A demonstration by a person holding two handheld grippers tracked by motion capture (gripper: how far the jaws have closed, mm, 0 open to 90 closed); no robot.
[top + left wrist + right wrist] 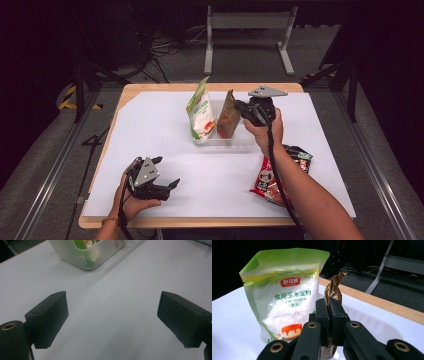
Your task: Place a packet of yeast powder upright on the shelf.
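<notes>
We hold the thin brown foil pouch (333, 290) by its edge, upright in the clear plastic tub (249, 136) at the far middle of the table. Our right gripper (328, 312) has its two black jaws pressed together on that edge, with the pouch's crinkled top rising just above the fingertips. In the high view the right gripper (242, 111) reaches in from the pouch's (228, 120) right side, our right hand (265, 131) wrapped around the body, the forearm running back and down toward the near right corner, the grey three-cornered plate (267, 91) on top.

Just beyond the pouch, to the gripper's left, stands the green and white stand-up bag of corn starch (284, 295), upright in the same tub and close beside the pouch; we cannot tell whether they touch.

Behind the right wrist, on the white table cover (210, 175), lies a red and black flat snack packet (280, 175), partly under the forearm.

Our left gripper (112, 320) rests low at the near left, jaws spread wide with nothing between them, well apart from the tub (82, 257), which lies ahead of it.
</notes>
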